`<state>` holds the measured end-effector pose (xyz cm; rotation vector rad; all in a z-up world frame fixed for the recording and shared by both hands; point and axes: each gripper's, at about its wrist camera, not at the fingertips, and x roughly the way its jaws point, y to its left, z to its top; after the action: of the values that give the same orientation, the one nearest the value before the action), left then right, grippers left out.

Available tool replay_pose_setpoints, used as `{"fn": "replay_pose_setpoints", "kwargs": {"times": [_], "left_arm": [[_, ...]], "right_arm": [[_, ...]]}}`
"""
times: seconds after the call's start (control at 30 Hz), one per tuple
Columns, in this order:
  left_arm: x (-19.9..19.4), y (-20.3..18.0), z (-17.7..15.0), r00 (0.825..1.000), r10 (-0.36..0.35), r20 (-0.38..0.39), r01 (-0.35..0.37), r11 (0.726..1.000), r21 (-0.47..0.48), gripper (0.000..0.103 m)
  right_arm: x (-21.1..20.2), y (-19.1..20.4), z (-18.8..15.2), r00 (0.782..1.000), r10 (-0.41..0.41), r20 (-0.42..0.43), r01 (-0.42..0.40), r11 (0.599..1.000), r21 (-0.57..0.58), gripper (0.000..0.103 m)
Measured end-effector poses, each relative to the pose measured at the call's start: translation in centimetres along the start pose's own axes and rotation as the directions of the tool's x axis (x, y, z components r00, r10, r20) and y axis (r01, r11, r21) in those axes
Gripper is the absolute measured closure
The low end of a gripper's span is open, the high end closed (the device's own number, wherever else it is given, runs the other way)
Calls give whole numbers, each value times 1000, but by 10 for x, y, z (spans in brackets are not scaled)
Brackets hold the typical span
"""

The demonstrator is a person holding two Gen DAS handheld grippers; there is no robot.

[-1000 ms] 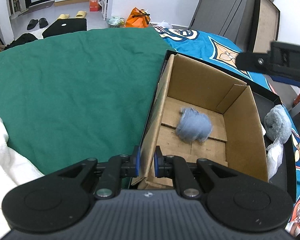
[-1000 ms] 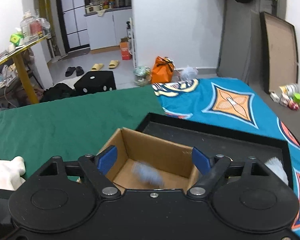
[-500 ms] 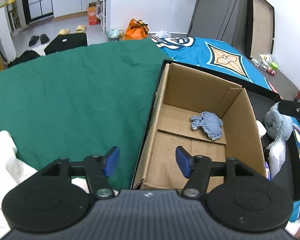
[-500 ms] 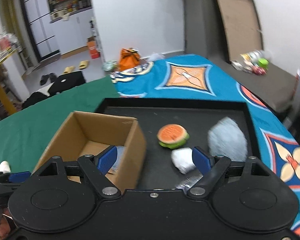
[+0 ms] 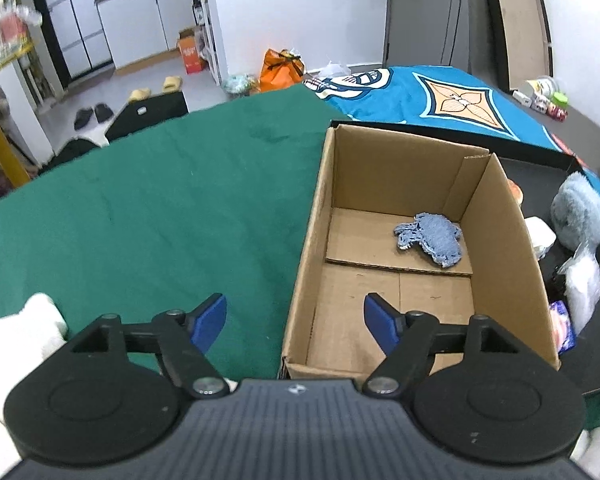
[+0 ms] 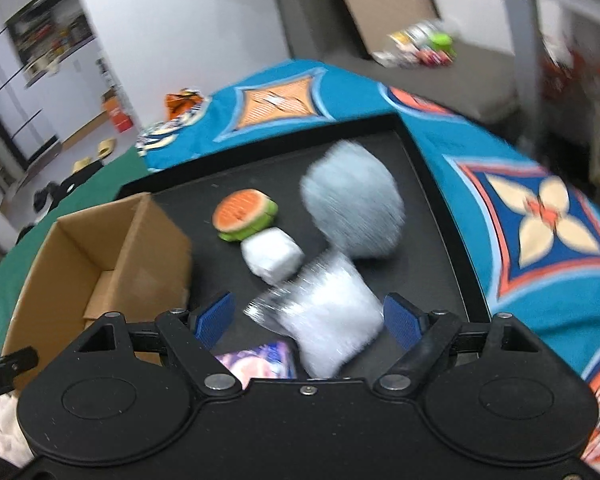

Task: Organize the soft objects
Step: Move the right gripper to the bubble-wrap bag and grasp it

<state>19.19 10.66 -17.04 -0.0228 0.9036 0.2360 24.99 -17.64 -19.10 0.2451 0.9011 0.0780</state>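
Note:
An open cardboard box (image 5: 496,240) stands on a black tray (image 6: 440,216); a flat blue knitted piece (image 5: 432,238) lies on its floor. My left gripper (image 5: 296,320) is open and empty, straddling the box's near left wall. My right gripper (image 6: 310,316) is open over the tray, with a white fluffy item in clear wrap (image 6: 332,308) between its fingers. Beyond it lie a white cube (image 6: 272,254), an orange and green burger toy (image 6: 244,214) and a grey-blue fluffy ball (image 6: 352,208). The box (image 6: 100,248) is at the left of the right wrist view.
A green cloth (image 5: 140,208) covers the table's left side, a blue patterned cloth (image 6: 540,208) the right. White fabric (image 5: 16,320) lies near the left gripper. A pink and purple packet (image 6: 256,362) lies by the right gripper.
The left gripper opened and drew back from the box. The blue piece came to rest flat in the box. The right gripper swung right and down over the tray's items.

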Motion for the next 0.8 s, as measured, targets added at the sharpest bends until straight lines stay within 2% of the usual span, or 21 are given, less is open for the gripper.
{"fn": "replay_pose_setpoints", "kwargs": {"times": [0.13,0.57,0.67,0.7,0.73,0.8], "left_arm": [[-2,-11,-1,999,26,20,-27,998,60,21],[0,-29,-1,995,102,18,-104,984,143,20],[0,-32,-1,993,115,21,-117,980,161,20],[0,-33,-1,993,120,21,-122,979,166,20],[0,-34,-2,992,123,21,-125,978,169,20],[0,-35,-2,991,129,21,-130,976,174,20]], "right_arm": [[12,-10,-3,1000,17,-23,-16,998,65,22],[48,-36,0,992,92,-83,-73,975,209,24],[47,-37,-2,991,102,-83,-84,977,195,34],[45,-37,-2,991,102,-81,-86,979,187,40],[44,-37,-2,991,104,-79,-89,980,180,55],[41,-38,-1,990,117,-75,-102,979,178,61]]}}
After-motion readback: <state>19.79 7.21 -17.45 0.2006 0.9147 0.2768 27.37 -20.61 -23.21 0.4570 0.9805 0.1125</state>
